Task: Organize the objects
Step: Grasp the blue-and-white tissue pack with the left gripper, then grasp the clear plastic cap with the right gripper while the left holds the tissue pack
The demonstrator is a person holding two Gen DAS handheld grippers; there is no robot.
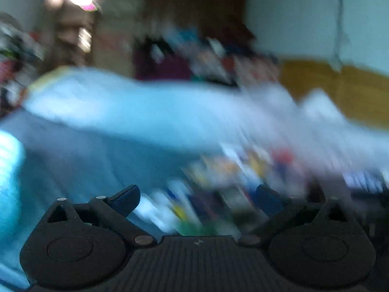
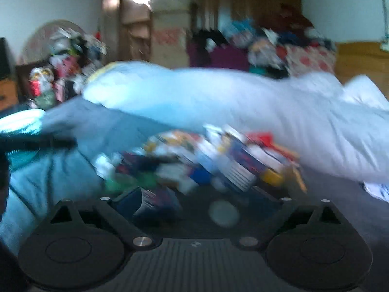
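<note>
— Left wrist view is badly smeared: we see our left gripper (image 1: 197, 200) with its fingers spread wide and nothing between them. Ahead of it lies a jumble of colourful small objects (image 1: 233, 177) on a blue bedsheet (image 1: 73, 160), with a long pale-blue pillow (image 1: 136, 112) beyond.

— Right wrist agrees: the same pile (image 2: 214, 160) sits just ahead of our right gripper (image 2: 199, 198). Its fingers stand wide apart, but whether the dark item between them is held, we cannot tell.
</note>
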